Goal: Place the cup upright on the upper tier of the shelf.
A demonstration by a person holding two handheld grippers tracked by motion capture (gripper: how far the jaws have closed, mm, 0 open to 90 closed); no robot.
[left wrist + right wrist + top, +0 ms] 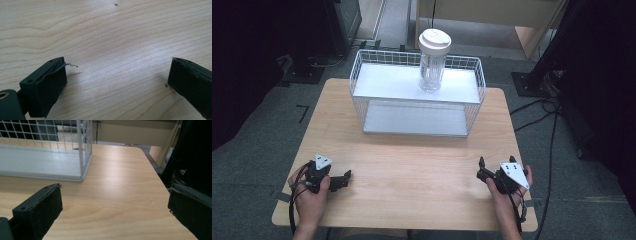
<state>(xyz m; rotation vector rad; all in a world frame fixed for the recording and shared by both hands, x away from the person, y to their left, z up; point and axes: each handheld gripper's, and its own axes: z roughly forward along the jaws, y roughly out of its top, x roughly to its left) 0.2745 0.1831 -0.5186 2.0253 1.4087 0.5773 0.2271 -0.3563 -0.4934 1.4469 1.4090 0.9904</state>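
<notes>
A clear plastic jar [432, 62] with a white lid stands upright on the top shelf of a white wire rack [387, 82] at the far middle of the wooden table [412, 165]. My left gripper [343, 179] rests near the front left corner, held by a hand, and is open. In the left gripper view its jaws stand wide apart over bare wood, nothing between them [118, 62]. My right gripper [480, 167] sits near the front right edge, also open and holding nothing [115, 187]. The rack's right front corner [83, 157] lies ahead and left of it.
The rack's lower shelf [412, 120] is bare. Cables [542, 107] run across the floor to the right of the table. Dark stands [307, 70] and a wooden cabinet [492, 15] lie behind it. The table's right edge [160, 182] is close to my right gripper.
</notes>
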